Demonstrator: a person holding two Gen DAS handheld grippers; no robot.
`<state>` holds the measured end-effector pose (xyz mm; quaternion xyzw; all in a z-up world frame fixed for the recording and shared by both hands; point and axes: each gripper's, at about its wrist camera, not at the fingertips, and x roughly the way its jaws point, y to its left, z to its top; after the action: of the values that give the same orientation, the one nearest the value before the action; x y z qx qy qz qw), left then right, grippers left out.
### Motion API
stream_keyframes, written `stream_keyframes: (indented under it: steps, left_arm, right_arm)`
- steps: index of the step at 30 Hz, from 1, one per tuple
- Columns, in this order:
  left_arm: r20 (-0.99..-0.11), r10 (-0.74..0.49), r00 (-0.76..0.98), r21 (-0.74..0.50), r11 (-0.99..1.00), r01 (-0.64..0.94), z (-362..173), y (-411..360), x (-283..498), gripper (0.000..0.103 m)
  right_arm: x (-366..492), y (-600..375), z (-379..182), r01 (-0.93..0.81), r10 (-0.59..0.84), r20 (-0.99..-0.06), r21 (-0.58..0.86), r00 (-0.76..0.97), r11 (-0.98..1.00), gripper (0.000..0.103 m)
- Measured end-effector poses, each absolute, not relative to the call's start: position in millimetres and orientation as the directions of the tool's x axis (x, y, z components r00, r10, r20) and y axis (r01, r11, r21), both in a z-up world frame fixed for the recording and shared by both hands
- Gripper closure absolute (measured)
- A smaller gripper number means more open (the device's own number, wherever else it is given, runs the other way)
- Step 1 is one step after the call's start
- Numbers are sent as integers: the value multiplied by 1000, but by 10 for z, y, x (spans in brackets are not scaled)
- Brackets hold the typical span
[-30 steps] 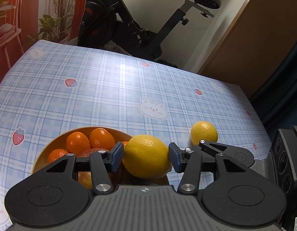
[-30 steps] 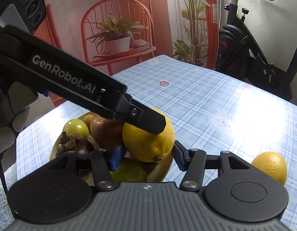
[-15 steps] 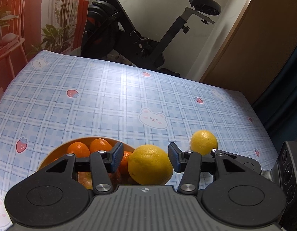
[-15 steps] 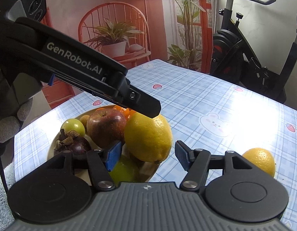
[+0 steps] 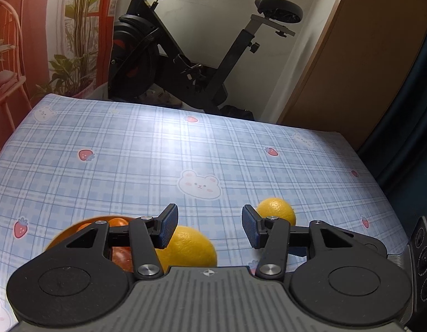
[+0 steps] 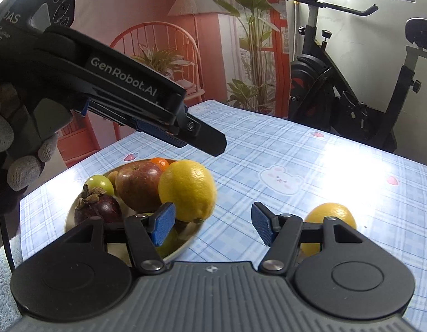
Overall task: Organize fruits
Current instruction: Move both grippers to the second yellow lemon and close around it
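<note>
We have nearly filled the bowl point(image 6: 185, 244) at the near-left corner of the checked surface point(image 6: 310, 166): a large lemon point(image 6: 187, 189) sits on its right edge, leaning against a red apple point(image 6: 137, 185), with a dark mangosteen point(image 6: 98, 206), a small green fruit point(image 6: 98, 184) and an orange mandarin point(image 6: 159, 162) packed in around them. Our left gripper point(image 5: 209, 225) hangs above that pile with its blue-padded fingers point(image 5: 167, 228) spread apart and nothing between them; seen from the right wrist, it hovers clear of the lemon, touching no fruit. Our right gripper point(image 6: 213, 222) is likewise spread and empty, low over the cloth between the bowl and the one piece that remains outside: a second lemon point(image 6: 331, 215) lying alone on the surface, just beyond the right-hand finger. By our reading, the job is in its closing stage, with that stray lemon the only fruit left to collect, though room in the bowl looks scarce.
</note>
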<state>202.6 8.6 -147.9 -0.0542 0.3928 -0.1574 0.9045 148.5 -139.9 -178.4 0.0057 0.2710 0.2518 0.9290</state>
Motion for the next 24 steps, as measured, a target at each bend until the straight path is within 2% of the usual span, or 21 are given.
stream_keyframes:
  steps: [10, 24]
  left_arm:
    - [-700, -394, 596, -248, 917, 313, -1619, -450, 2202, 48]
    - [-731, -436, 525, -317, 898, 304, -1962, -733, 2533, 48]
  right_arm:
    - [1424, -2091, -1893, -297, 327, -506, 143, 798, 944, 38]
    - [1703, -2054, -2135, -326, 349, -546, 142, 762, 935, 38]
